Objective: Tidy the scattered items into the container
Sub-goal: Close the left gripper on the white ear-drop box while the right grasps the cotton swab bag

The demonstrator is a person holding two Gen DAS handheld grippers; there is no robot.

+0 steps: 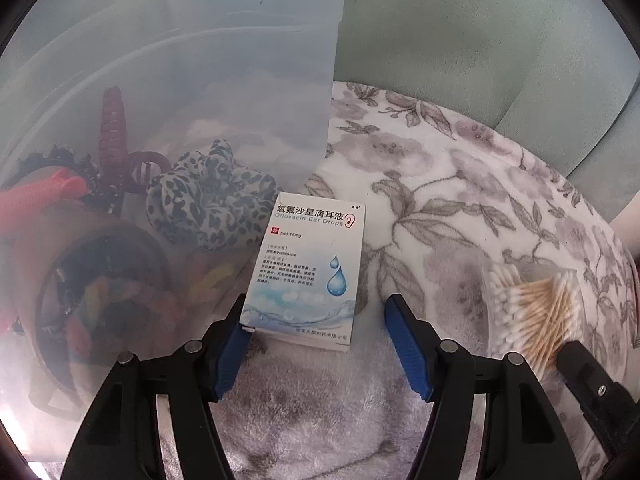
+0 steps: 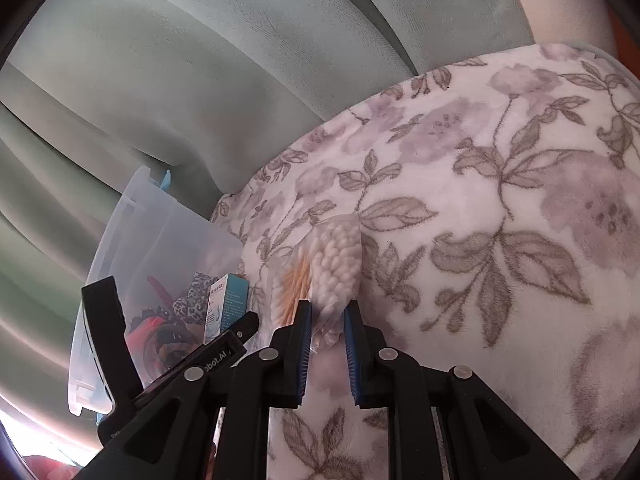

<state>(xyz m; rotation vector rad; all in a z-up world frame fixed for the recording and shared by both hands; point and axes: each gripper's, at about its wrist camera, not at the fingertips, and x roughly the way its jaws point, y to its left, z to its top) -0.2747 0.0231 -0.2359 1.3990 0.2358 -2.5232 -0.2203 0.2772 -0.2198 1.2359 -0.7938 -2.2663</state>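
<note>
Swabs bag (image 2: 334, 256) sits pinched in my right jaws; left jaws wide around ear-drops box (image 1: 306, 268) beside container (image 1: 200, 80); next, close and lift.

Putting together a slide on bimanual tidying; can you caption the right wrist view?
Right gripper pinches a bag of cotton swabs above the floral blanket, beside the clear container.

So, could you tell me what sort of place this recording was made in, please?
Probably a living room at home: a floral fleece blanket is spread over a grey-green sofa, with a clear plastic container of hair accessories and a box of ear drops on it.
</note>
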